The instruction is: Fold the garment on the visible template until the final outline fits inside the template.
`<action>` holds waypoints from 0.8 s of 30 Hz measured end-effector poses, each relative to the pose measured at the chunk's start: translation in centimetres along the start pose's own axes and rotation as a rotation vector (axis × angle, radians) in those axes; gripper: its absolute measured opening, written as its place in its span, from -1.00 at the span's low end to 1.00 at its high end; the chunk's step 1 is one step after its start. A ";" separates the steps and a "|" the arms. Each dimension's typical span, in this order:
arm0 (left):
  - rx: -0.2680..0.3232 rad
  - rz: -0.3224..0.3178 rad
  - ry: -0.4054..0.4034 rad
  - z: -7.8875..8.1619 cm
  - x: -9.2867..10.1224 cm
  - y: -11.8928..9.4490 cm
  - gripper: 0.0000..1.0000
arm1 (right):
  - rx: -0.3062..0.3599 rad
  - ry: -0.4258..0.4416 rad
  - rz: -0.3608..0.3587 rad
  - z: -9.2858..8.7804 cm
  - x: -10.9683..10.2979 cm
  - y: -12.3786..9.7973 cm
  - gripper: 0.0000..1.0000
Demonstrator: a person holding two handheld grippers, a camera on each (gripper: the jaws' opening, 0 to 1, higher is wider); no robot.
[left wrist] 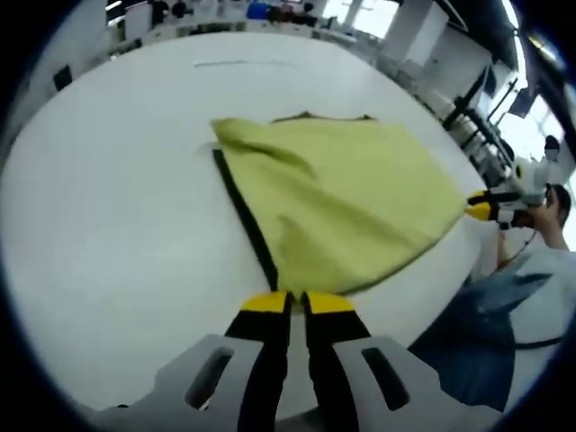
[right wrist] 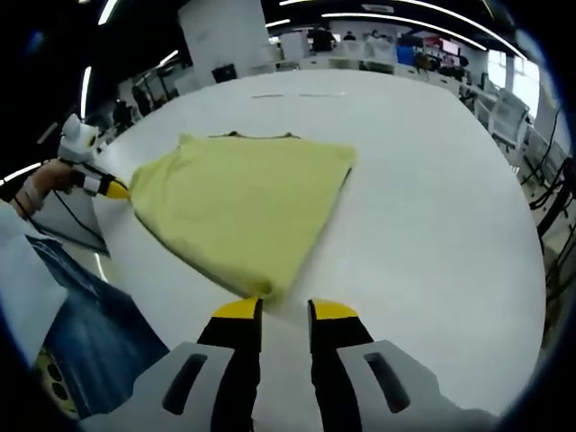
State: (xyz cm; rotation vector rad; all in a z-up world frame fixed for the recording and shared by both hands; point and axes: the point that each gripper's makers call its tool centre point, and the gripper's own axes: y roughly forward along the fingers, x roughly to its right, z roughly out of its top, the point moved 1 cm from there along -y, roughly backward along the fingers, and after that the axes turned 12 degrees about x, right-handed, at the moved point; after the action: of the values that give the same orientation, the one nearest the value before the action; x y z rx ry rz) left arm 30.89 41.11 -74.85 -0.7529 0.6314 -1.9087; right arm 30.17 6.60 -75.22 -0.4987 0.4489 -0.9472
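Cloth this thin is going to handle as light, soft and floppy, I am judging, so I am planning to keep taking it by corners and hems rather than by the middle, where it would only bunch. Through the left gripper view I am looking along my left gripper (left wrist: 296, 303), whose yellow-tipped jaws are sitting nearly together with a near corner of the yellow-green garment (left wrist: 346, 202) right at their tips; I am reading that as a pinch on the corner, though the contact itself is too tight to see. The garment is lying spread on the white table (left wrist: 117, 225), a dark strip (left wrist: 245, 216) is showing along its edge on the left, which I am taking for the template beneath, and a dark line peeks out at the far hem. Off to the right, my right gripper (left wrist: 486, 205) is meeting the garment's other corner. Through the right gripper view that same gripper (right wrist: 283, 310) is showing its jaws slightly apart, the garment's nearest point (right wrist: 238, 211) lying between or just ahead of the tips; I cannot tell whether they are really gripping. The fabric is looking smooth, with soft ripples, and tapering toward me. At the left, my left gripper (right wrist: 112, 187) is touching the far corner.
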 end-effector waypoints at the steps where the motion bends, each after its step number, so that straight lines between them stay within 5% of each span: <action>1: -0.001 0.000 0.001 0.0 0.0 0.0 -0.97 | -0.001 0.001 0.003 0.0 -0.1 0.0 -0.60; 24: -0.018 -0.002 -0.023 -0.2 0.0 0.2 -1.00 | -0.010 0.024 0.054 0.0 -1.5 0.7 -0.96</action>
State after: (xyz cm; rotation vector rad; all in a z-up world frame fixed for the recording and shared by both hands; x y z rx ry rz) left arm 30.83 41.08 -75.12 -0.7859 0.6343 -1.8964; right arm 29.85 8.21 -75.42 -0.4825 0.4864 -0.8999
